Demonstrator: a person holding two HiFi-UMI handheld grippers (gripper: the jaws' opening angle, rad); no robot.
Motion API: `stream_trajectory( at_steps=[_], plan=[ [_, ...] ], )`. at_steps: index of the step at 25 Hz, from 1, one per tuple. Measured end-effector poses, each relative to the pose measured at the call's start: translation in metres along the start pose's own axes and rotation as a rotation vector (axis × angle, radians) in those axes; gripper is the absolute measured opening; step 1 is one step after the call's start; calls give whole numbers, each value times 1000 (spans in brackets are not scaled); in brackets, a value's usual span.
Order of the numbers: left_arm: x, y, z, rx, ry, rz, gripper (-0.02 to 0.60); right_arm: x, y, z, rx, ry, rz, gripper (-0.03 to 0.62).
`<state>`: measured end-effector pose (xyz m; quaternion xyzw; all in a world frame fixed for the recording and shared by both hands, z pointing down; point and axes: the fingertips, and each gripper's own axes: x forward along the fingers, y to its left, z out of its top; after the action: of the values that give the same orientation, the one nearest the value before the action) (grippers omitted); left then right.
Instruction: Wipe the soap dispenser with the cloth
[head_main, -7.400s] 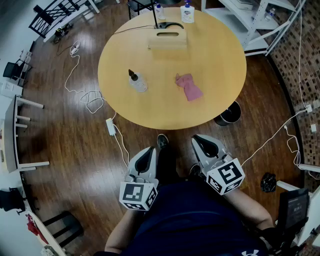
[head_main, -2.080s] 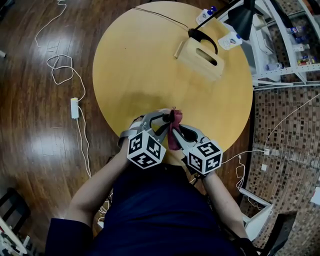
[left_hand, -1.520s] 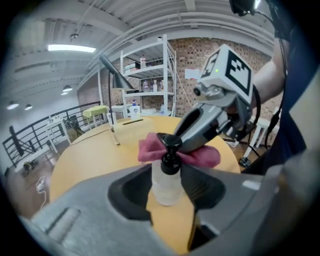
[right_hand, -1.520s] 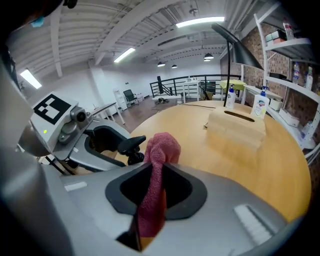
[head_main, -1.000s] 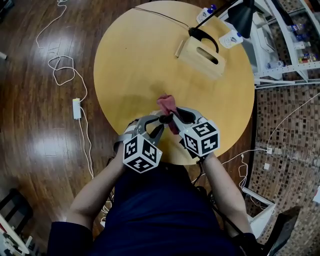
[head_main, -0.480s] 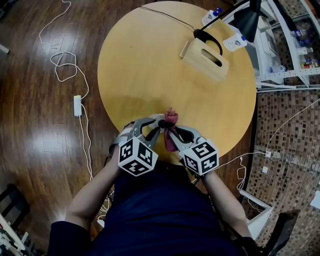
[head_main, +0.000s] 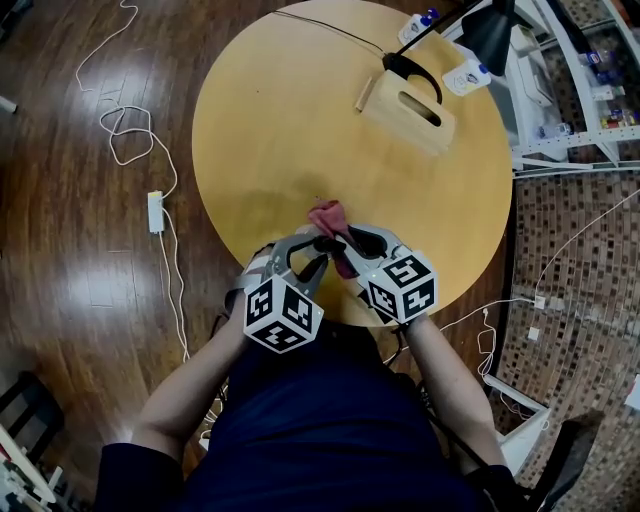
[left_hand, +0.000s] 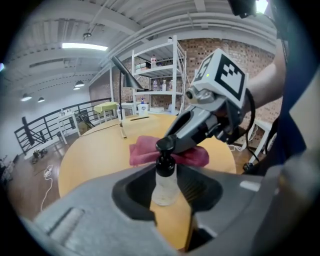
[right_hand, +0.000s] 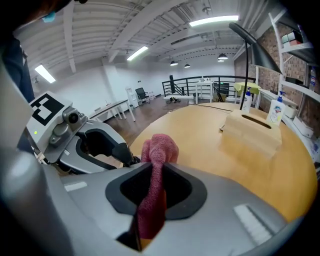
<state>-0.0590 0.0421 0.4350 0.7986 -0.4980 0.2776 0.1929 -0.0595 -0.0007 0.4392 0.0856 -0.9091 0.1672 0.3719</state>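
The left gripper (left_hand: 165, 170), jaws just easing open, grips the soap dispenser (left_hand: 163, 186). The right gripper (right_hand: 156, 172) pinches the cloth (right_hand: 159, 149), now lifted over its pump. Wiping looks underway.

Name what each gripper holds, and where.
Left gripper, jaws just easing open: soap dispenser, by its shoulder. Right gripper: pink cloth, pinched mid-length.

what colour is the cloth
The cloth is pinkish red, clearest in the right gripper view.

Clear soap dispenser (left_hand: 164, 182) with a black pump, held upright in the left claw's (left_hand: 167, 186) jaws, which just eased open a bit. The bunched pink cloth (right_hand: 157, 150), pinched in the right claw (right_hand: 159, 175), sits right against the pump top.
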Motion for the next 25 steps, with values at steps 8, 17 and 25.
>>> stream_trajectory(
  at_steps=[8,17,25],
  plan=[
    [3,-2,-3,231,27,-217,129,-14,15,-26,62,10,71,67],
    [-2,6,-1,-73,-3,-38,162,9,-2,12,7,-19,84,71],
    [10,1,-2,63,-16,-130,132,-4,3,-7,88,-26,111,69]
  ],
)
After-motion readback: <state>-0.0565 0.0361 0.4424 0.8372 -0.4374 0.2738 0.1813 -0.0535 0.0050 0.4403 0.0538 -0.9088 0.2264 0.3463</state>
